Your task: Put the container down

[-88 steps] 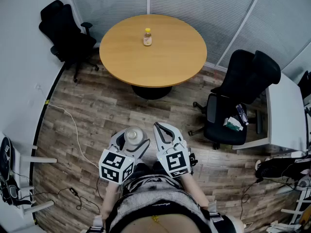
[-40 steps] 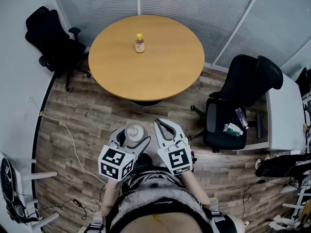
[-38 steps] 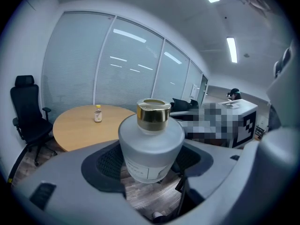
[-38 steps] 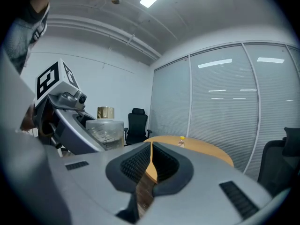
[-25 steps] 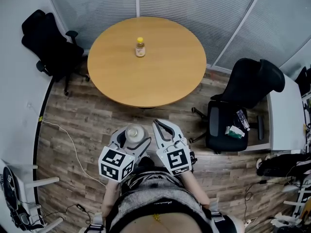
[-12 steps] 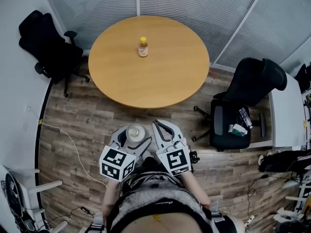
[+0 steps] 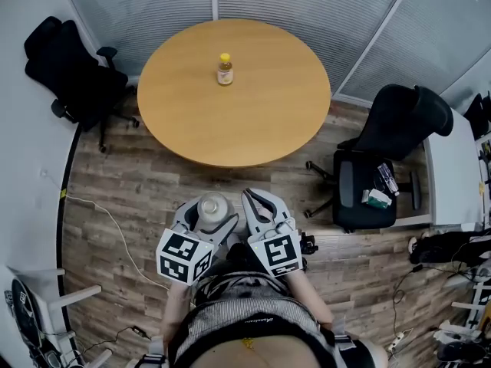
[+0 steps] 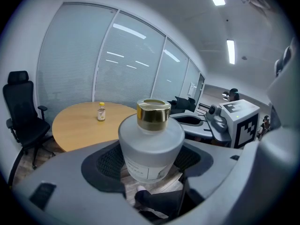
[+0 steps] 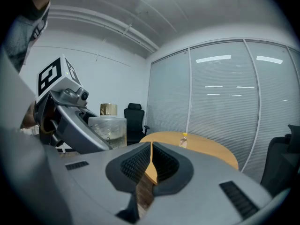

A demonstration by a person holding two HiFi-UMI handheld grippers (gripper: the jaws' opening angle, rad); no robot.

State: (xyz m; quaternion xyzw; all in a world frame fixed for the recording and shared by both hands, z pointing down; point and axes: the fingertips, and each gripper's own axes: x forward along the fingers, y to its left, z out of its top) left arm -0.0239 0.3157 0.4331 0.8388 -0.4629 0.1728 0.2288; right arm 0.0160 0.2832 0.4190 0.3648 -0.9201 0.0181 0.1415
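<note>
Since the container [image 7: 213, 205] hangs over the wood floor [image 7: 153, 182] and not over any surface, the step in hand reads as carry and approach; the put-down is not yet begun.

Head view: the left gripper [image 7: 209, 218] has its jaws round the frosted container, which sits upright between them. The right gripper [image 7: 256, 201] is just beside it, on its right, both held close to the person's body. The round table [image 7: 253, 113] lies ahead of both tools, well apart from them. A small yellow-capped bottle [image 7: 224, 69] stands on the table's far half. A black office chair [image 7: 73, 64] is ahead and to the left of the tools, and another [image 7: 383, 148] ahead and to the right.

Left gripper view: both ribbed pads press the container's lower body from either side. Its gold cap [image 8: 153, 115] points up, and the paper label faces the camera. The grip looks square, with no tilt seen. The table shows beyond the jaws, ahead and slightly left, with the small bottle on it.

Right gripper view: the jaws are pressed together with only a thin slit between the pads and nothing held. The container shows off to this tool's left, in the other gripper. The table edge is straight ahead past the jaw tips.

Judgement on the next move: bring the left gripper forward over the near, bare part of the table, clear of the small bottle, then lower until the base rests flat before parting the jaws. The glass looks smooth and top-narrow, so keeping it upright during the release seems to matter. The right gripper seems to have no role.
</note>
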